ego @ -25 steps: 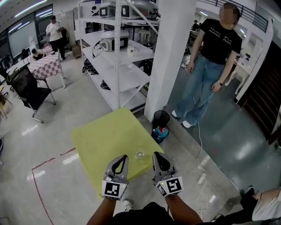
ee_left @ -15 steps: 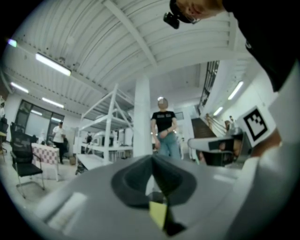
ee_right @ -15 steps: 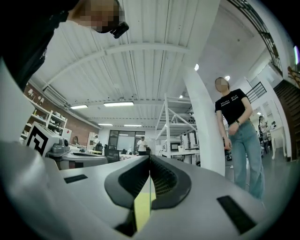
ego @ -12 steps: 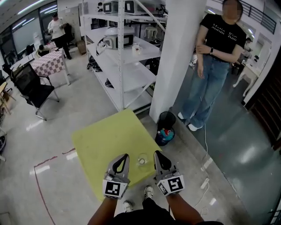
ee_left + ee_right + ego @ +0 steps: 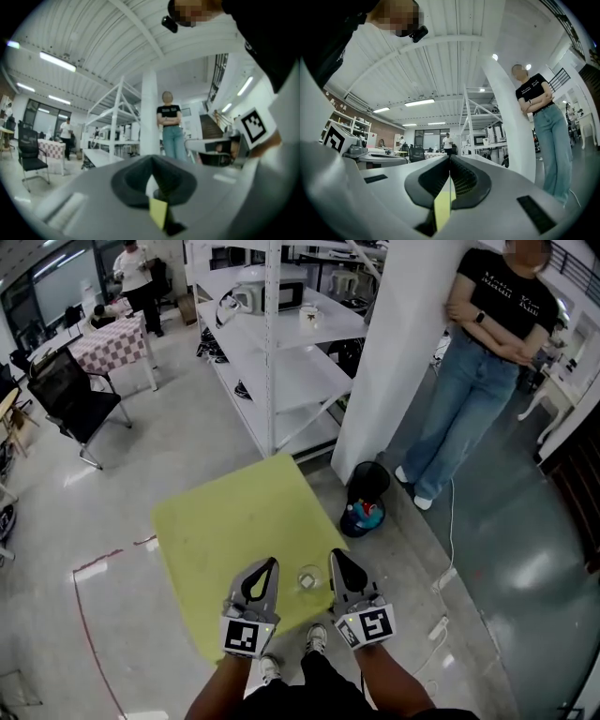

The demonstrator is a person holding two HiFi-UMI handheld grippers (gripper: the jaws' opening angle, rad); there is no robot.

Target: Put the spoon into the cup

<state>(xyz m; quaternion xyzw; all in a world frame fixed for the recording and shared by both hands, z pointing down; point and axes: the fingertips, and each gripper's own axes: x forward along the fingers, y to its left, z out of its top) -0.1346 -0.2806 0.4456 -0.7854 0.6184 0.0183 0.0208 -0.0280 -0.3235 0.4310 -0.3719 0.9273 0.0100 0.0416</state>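
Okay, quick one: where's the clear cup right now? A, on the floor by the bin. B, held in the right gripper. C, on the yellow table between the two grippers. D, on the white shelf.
C: in the head view the clear cup stands on the yellow table, between the left gripper and the right gripper, held by neither.

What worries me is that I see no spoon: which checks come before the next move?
1. The cup stands on the table: ok.
2. The spoon is in view: not ok, none shows in any view.
3. The left gripper is empty: ok, jaws together on nothing.
4. The right gripper is empty: ok, jaws together likewise.
5. The cup is empty: cannot tell, too small.
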